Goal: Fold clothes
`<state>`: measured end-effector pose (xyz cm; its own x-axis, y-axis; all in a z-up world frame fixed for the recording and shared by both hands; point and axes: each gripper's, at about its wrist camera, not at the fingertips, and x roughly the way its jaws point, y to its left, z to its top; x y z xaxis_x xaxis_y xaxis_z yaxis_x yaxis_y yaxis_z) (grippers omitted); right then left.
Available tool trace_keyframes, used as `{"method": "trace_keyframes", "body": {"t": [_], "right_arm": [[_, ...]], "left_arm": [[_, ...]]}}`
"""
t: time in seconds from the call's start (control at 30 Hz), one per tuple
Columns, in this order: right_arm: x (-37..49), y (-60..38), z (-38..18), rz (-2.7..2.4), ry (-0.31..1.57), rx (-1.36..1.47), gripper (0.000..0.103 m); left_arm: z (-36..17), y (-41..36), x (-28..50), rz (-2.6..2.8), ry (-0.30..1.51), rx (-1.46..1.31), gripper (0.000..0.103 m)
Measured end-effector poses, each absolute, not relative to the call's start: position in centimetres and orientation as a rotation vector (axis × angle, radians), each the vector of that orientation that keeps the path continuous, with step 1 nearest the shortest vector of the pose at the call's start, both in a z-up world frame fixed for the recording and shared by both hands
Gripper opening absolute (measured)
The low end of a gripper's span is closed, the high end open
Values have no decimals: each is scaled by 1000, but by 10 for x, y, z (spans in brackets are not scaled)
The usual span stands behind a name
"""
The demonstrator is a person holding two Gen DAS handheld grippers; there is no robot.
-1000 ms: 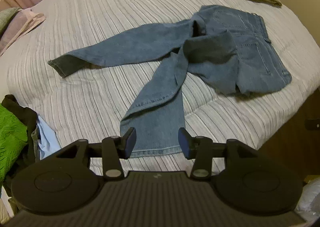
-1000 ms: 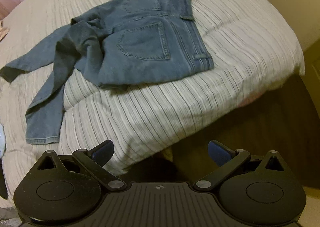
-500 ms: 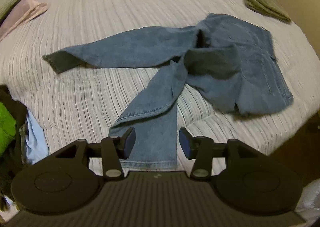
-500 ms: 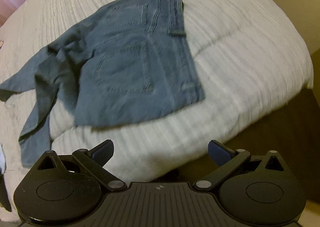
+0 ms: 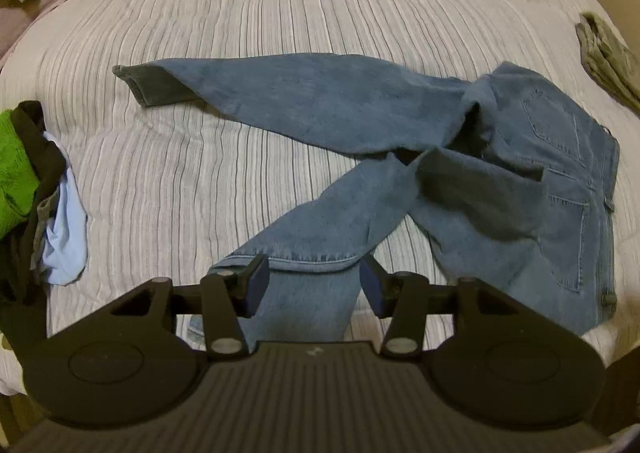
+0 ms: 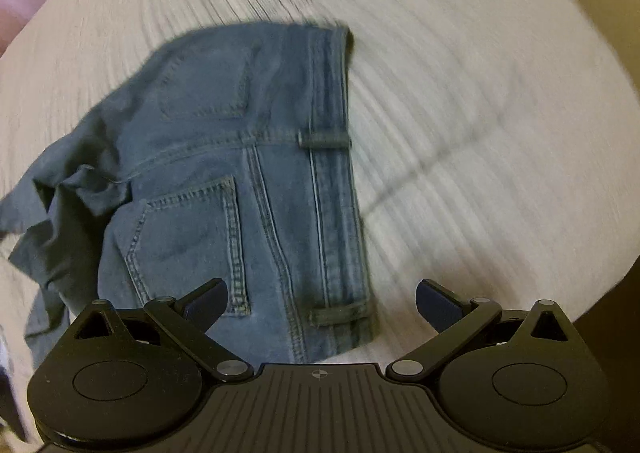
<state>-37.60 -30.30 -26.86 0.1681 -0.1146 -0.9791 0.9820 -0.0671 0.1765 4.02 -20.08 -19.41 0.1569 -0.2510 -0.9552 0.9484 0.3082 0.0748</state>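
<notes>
The jeans [image 5: 360, 141] are lying crumpled on the bed [image 5: 280, 13], legs splayed. The left gripper [image 5: 312, 281] is hovering over the near leg's hem, fingers opening and holding nothing; the right gripper [image 6: 320, 305] — fingers wide, empty — is hanging above the waistband [image 6: 332, 173], likely to straighten them.

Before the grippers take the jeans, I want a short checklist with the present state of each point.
1. Left hand-held gripper over the near leg hem: ok, jaws opening, not pressing the cloth.
2. Right hand-held gripper over the waistband corner: ok, open wide.
3. Jeans lying flat: not ok, the legs cross and the seat is bunched.
4. Free space on the bedspread: ok.
5. Folded olive garment apart from the jeans: ok.
</notes>
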Motion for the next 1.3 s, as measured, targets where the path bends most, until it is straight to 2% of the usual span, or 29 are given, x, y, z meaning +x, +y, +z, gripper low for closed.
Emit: {"method": "trace_keyframes", "body": {"t": [0.23,0.3,0.4,0.47,0.57,0.63,0.67,0.7,0.73,0.77,0.87,0.9,1.07,1.2,1.3], "right_arm": [[-397,-265,-329,-1223,912,1471,103],[-406,-253,-339,-1250,834,1524,103],[-415,-235,-350,-1313,617,1621,103],[-416,-229,-353,-1370,520,1645,103],[-413,-226,-353,-1396,451,1640,102],[-407,-228,-349,-1396,510,1595,67],[-405,-229,-348,-1397,541,1576,59],[-407,-228,-346,-1405,567,1571,45],[-412,-226,-343,-1412,561,1578,24],[-418,-224,-338,-1412,551,1586,17],[-433,-221,-304,-1338,482,1581,14],[-435,-220,-289,-1307,455,1560,12],[-427,-254,-186,-1128,193,1416,11],[-402,-333,-113,-1016,141,1227,11],[-387,-421,-85,-1000,112,1169,11]], "left_arm": [[-240,-188,34,-1150,993,990,55],[-260,-185,28,-1197,951,1051,55],[-293,-184,21,-1236,893,1115,56],[-312,-185,18,-1238,820,1147,56],[-332,-183,12,-1219,603,1224,57],[-344,-179,10,-1249,495,1298,59],[-351,-175,10,-1273,461,1345,56],[-357,-172,10,-1304,434,1383,51],[-361,-168,12,-1336,411,1406,31],[-360,-166,14,-1352,399,1411,8],[-346,-163,25,-1377,384,1380,5],[-332,-162,31,-1382,380,1344,5],[-237,-172,78,-1342,349,1180,4],[-154,-198,128,-1286,292,1074,4],[-107,-247,174,-1228,181,1025,4]]}}
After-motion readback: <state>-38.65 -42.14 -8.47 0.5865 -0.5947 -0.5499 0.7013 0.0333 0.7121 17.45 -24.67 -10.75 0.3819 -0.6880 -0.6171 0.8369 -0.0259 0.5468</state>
